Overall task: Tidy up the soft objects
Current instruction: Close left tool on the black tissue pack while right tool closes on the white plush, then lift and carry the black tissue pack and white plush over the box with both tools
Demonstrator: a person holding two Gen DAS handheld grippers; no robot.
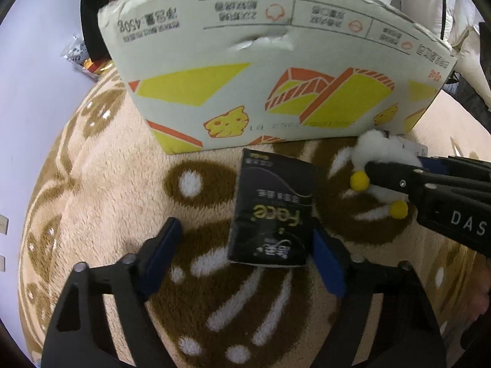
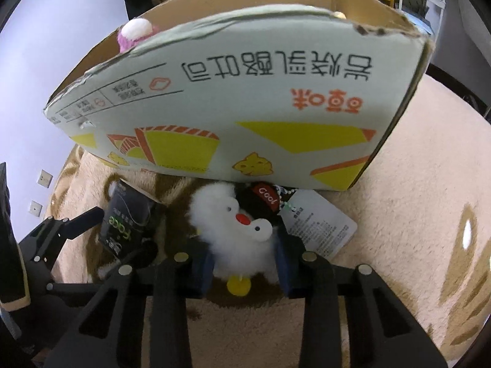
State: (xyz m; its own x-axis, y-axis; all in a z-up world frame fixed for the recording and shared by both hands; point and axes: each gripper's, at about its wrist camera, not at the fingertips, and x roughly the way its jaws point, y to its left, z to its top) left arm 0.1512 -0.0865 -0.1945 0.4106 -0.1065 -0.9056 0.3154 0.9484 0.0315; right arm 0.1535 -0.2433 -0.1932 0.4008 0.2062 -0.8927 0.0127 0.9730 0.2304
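A black tissue pack marked "Face" (image 1: 273, 211) lies on the fluffy rug between the wide-open fingers of my left gripper (image 1: 245, 245), nearer the right finger; it also shows in the right wrist view (image 2: 129, 224). My right gripper (image 2: 245, 260) is shut on a white plush toy (image 2: 236, 230) with a red nose, yellow feet and a black "Cool" cap, with a paper tag (image 2: 319, 227) attached. In the left wrist view the right gripper (image 1: 380, 181) holds the plush (image 1: 380, 150) just in front of the cardboard box (image 1: 270, 70).
The open cardboard box (image 2: 245, 101) stands on the beige and brown rug (image 1: 122, 184). A pink and white plush (image 2: 135, 33) pokes above its rim. Clutter and furniture stand behind the box. Purple floor (image 1: 36, 61) lies to the left.
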